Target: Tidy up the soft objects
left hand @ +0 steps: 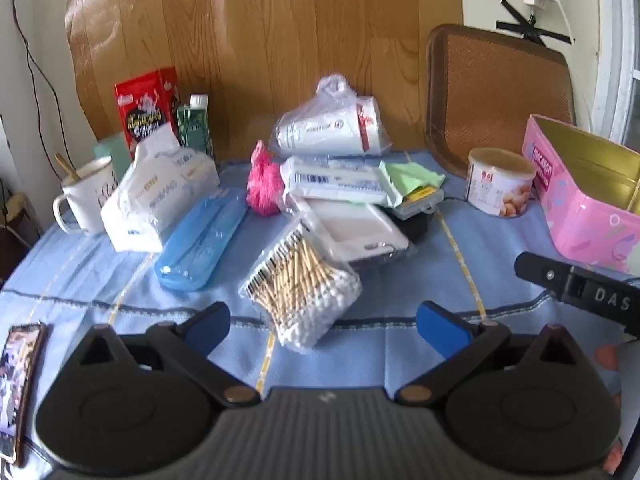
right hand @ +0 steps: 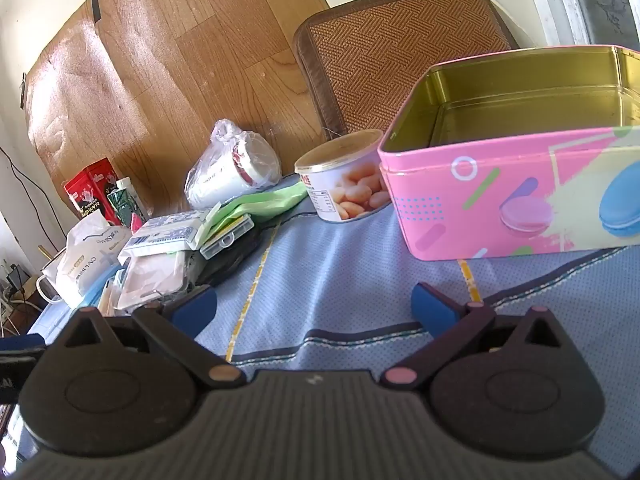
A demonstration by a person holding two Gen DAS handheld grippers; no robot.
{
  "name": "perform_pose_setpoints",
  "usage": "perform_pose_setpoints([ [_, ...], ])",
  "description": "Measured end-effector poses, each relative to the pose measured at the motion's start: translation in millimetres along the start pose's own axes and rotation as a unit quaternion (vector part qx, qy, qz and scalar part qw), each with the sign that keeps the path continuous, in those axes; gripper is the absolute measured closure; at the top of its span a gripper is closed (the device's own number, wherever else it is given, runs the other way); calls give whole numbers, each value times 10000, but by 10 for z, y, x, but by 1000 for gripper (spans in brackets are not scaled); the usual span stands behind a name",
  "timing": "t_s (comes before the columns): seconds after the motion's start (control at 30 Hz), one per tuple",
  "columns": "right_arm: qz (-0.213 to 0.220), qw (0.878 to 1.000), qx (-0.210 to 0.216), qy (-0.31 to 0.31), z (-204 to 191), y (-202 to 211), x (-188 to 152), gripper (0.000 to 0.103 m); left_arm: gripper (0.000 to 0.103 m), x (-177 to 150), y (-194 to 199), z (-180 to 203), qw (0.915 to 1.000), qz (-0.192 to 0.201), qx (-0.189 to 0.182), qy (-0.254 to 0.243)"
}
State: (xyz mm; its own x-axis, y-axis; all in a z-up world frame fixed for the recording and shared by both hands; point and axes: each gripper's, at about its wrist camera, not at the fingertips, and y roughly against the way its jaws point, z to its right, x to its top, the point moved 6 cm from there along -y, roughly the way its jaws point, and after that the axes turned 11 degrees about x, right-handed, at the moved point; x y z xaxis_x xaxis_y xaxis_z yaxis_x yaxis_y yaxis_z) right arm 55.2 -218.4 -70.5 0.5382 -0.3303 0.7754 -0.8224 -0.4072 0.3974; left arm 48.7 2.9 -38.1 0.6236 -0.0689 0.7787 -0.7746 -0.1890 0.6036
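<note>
A bag of cotton swabs [left hand: 304, 284] lies on the blue cloth just ahead of my left gripper [left hand: 322, 326], which is open and empty. Behind it sit a pink puff [left hand: 262, 188], a white tissue pack [left hand: 156, 196], a green cloth [left hand: 416, 176] and a wipes pack [left hand: 336, 178]. An open pink tin [right hand: 516, 196], empty inside, stands just ahead and to the right of my right gripper [right hand: 314, 312], which is open and empty. The tin also shows in the left wrist view [left hand: 592, 196], with part of the right gripper [left hand: 580, 288] in front of it.
A blue plastic case [left hand: 200, 240], a white mug [left hand: 86, 196], a red box [left hand: 146, 108], bagged paper cups [left hand: 332, 124], a white tray [left hand: 356, 228] and a snack can [right hand: 344, 176] crowd the table. A brown woven chair back [right hand: 400, 48] stands behind.
</note>
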Motion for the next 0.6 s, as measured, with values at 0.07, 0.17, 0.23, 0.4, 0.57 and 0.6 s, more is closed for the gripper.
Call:
perform_pose_setpoints([
  [0.07,-2,10000,0,-2,-2,0,1,0,0,-15,-18,-54,9998,-81,-91,138],
  [0.17,-5,10000,-5,6,-5,-1,2,0,0,-135,-137,-123,9995,-118,103,263],
  [0.23,-5,10000,-7,8,-7,-1,3,0,0,-148,-235,-153,9990,-275,255,237],
  [0.4,-12,10000,-18,23,-8,1,5,0,1,-189,-318,-300,9989,-288,111,359],
  [0.57,-21,10000,-30,38,-8,4,8,0,5,-249,-283,-429,9979,-133,-92,626],
  [0.6,-23,10000,-32,40,-10,-15,-13,0,5,-265,-278,-460,9971,-102,-163,740],
])
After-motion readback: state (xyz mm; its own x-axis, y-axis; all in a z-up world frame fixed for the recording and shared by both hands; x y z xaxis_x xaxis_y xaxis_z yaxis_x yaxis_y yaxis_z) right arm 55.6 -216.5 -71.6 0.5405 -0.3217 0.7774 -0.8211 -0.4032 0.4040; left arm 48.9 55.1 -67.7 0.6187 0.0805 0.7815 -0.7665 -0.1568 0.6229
